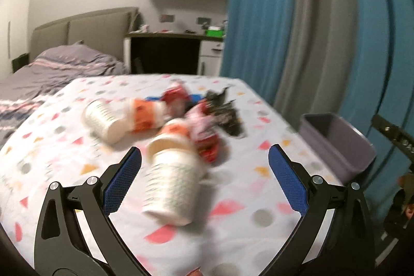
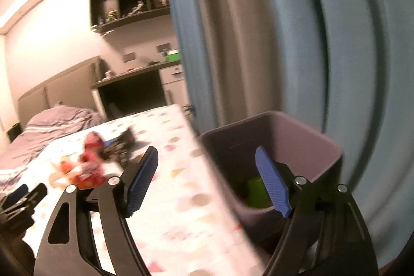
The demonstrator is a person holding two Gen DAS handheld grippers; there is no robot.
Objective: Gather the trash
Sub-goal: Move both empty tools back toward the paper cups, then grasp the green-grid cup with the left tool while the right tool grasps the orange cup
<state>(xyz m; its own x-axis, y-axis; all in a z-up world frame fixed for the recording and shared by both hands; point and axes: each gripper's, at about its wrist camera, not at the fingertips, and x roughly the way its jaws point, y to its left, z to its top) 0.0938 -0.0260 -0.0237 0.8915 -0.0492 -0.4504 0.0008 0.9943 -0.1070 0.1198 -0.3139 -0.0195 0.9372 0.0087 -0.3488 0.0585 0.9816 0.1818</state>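
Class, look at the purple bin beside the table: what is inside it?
Inside the purple bin, a bright green object lies near the bottom; blur hides what it is. The right claw, open, and the bin's near wall cover the rest of the floor.

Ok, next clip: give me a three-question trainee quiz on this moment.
1. True or false: the left tongs grip a cup.
2. What colour is the item lying in the bin?
3. Where does the bin stand: A) on the table, B) beside the table edge, C) on the bed?

Key: 1 false, both tongs stand open, the cup untouched. 2 green. 3 B.
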